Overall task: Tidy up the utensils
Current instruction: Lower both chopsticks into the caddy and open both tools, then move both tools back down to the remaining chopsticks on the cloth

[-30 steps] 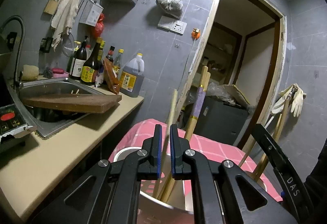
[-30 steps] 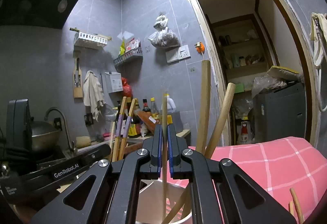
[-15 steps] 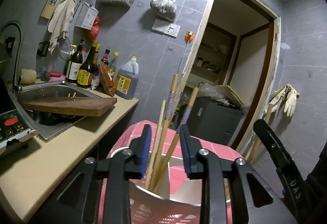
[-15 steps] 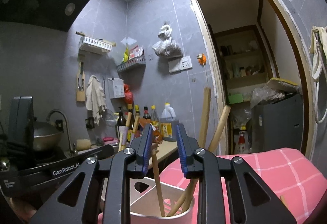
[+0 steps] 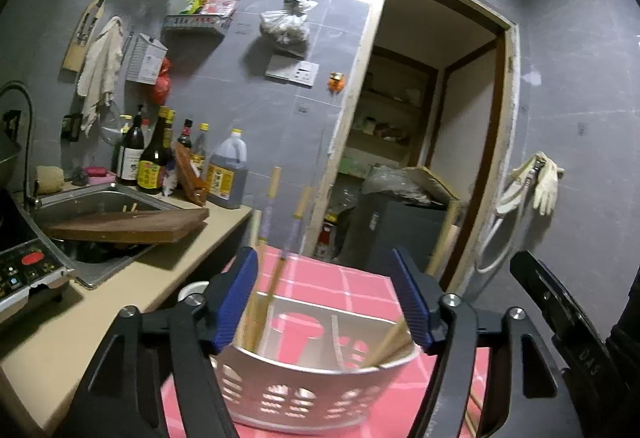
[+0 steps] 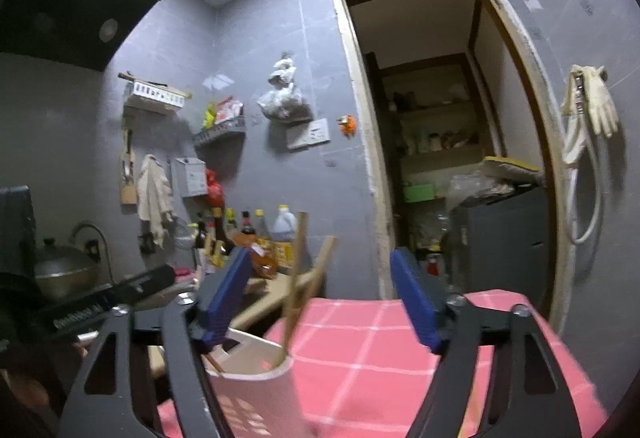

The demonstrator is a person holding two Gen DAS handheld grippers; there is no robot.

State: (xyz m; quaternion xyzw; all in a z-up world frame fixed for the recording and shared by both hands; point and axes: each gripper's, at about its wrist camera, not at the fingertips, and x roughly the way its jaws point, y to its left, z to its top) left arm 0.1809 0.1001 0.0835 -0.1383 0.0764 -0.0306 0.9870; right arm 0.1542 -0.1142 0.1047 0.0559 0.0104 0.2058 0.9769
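Here both grippers' blue ribbed fingers (image 5: 236, 302) (image 6: 416, 302) apart; slim wooden chopsticks (image 5: 276, 238) upright in perforated white holder (image 5: 304, 394)

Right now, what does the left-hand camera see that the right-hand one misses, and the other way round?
Only the left view shows the sink with a wooden board lying across it. Only the right view shows the black cooker hood and a lidded pot. Both show the white holder with chopsticks standing in it, the pink checked cloth, the doorway, and wide-open grippers, the left gripper and the right gripper.
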